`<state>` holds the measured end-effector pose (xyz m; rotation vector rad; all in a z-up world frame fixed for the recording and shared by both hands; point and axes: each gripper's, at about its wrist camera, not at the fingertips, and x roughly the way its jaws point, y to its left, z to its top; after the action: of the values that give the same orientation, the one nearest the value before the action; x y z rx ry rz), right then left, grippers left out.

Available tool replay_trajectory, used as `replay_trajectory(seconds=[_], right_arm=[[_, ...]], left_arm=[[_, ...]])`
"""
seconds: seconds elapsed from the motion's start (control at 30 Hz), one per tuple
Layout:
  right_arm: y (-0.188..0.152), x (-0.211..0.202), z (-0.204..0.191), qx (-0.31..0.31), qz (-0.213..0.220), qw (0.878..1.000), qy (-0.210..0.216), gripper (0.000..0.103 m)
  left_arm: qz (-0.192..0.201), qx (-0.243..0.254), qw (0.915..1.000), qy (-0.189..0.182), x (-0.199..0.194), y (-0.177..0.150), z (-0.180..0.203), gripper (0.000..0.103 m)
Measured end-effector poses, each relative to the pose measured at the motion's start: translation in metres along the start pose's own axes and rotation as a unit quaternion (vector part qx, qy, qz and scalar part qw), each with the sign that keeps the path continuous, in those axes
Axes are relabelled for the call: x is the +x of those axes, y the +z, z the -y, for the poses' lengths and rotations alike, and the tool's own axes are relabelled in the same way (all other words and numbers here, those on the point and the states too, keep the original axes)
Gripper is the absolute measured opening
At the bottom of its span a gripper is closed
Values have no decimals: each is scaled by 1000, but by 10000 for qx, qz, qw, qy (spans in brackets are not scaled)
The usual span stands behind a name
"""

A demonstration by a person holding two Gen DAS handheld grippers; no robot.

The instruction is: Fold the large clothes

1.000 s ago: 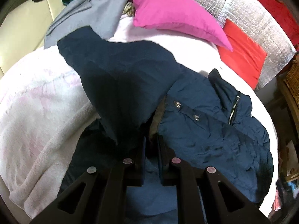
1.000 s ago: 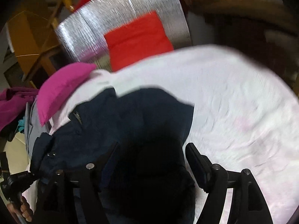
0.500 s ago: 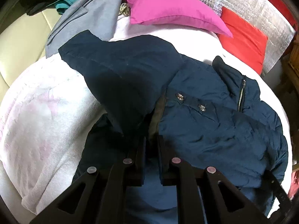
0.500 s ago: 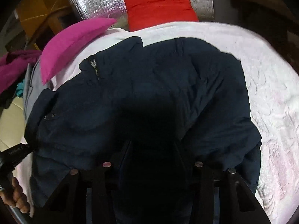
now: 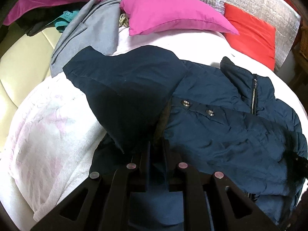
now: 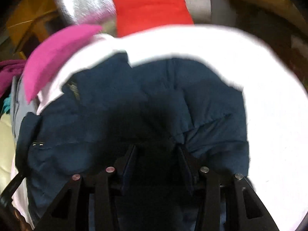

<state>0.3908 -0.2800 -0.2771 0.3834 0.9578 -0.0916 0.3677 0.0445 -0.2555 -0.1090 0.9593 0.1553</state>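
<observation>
Navy padded jacket [image 5: 221, 130] is spread on a bed covered by a white blanket [image 5: 48, 130], with its collar and zip toward the far right and one sleeve [image 5: 119, 88] thrown out toward the far left, so that its long axis runs roughly from near to far across both views. The left tongs [image 5: 156, 148] are seen clenched on the near edge of the jacket, beside the flap with two snap buttons [image 5: 198, 107], and dark fabric is pinched between the pads. The right tongs [image 6: 156, 154] are set half apart with a thick gather of the jacket's near hem bunched between them; the fabric there is in deep shadow, so whether the pads press on it cannot be told. Their jaws have just been closing, with cloth between them. The garment lies directly ahead of both tongs, so neither hand is judged clearly nearer, and the fold is judged to call for the near hem to be carried away toward the collar. Compared with a second ago, the jacket is seen lying flatter in the left view, and in the right view it fills far more of the frame. A pink pillow [image 5: 173, 17], a red cushion [image 5: 252, 38] and a grey garment [image 5: 90, 32] lie beyond, at the far side.
</observation>
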Motion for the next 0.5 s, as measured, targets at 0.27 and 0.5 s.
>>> replay_trajectory(seconds=[0.27,0.5], right_arm=[[-5,-20,-9,-32,4,9999,123,48],[-28,-57,-50,-569,225,9954,735,48]], left_arm=[[18,32,9999,112,2,4,3,14],[54,105,9995,279,4,5,3,14]])
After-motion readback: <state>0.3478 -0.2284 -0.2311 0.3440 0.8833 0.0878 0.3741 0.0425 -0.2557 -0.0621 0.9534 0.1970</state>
